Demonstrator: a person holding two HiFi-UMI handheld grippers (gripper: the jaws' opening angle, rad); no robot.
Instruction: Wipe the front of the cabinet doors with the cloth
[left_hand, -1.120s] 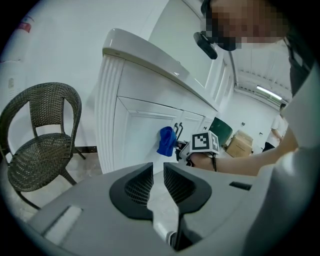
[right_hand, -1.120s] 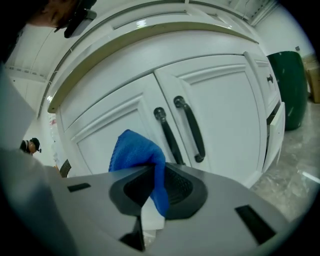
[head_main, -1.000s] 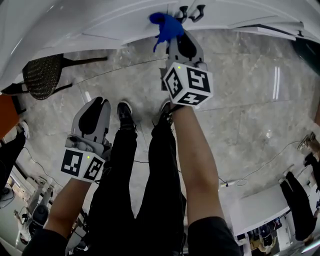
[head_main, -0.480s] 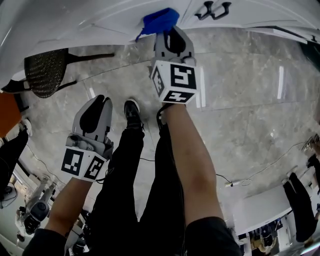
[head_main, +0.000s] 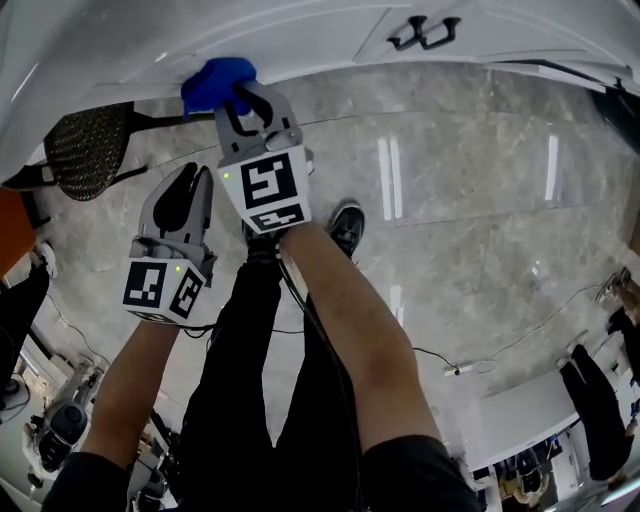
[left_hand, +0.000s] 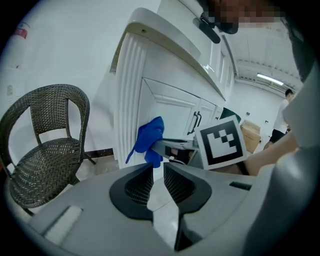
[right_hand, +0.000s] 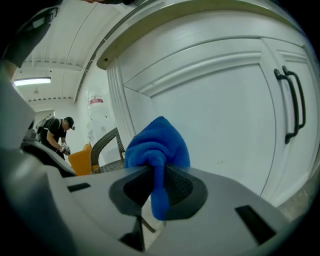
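The left gripper (head_main: 197, 178) hangs nearest the body, its jaws drawn together with nothing between them. Just ahead of it, the right gripper (head_main: 245, 100) is clenched on the blue cloth (head_main: 215, 80), which bunches above the jaws and trails a tail down between them. The cloth sits against the white cabinet door (right_hand: 225, 120), well left of the door's black handle (right_hand: 292, 105). A wicker chair (head_main: 85, 150) stands farther left.
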